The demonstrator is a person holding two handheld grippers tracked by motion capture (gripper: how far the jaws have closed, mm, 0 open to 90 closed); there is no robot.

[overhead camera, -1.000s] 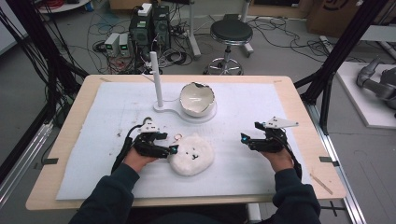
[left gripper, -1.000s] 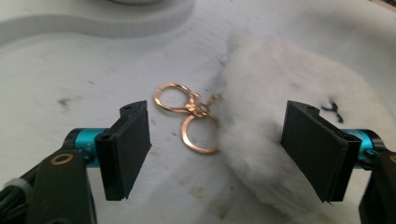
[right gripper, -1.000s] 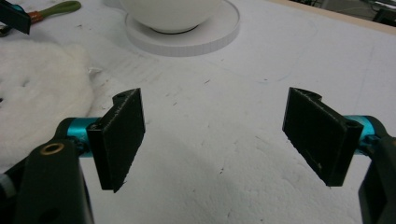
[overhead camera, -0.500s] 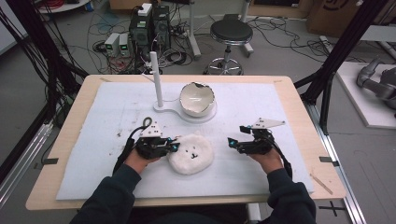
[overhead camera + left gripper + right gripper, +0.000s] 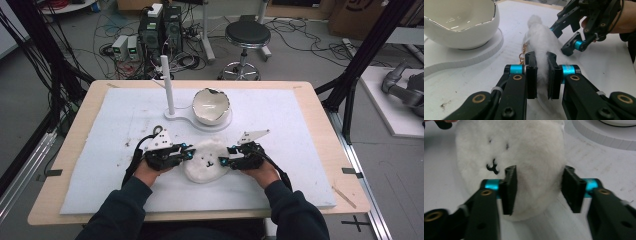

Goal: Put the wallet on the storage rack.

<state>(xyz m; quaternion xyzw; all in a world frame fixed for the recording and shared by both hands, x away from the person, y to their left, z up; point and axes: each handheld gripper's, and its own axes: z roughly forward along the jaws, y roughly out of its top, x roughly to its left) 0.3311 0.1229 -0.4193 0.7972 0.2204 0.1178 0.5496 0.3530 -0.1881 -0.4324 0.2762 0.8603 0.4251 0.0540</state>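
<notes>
Plush toy point(image 5: 206, 161), white and fluffy with a small stitched face, lies flat on the white mat point(image 5: 300, 130) at 6 o'clock from the white bowl point(image 5: 211, 106). Left gripper point(image 5: 186, 152) sits at its 9 o'clock edge, jaws clamped tight on the fur. Right gripper point(image 5: 226, 161) sits at its 3 o'clock edge; its jaws have just been closing, the toy's edge between them, pads touching the fur
</notes>
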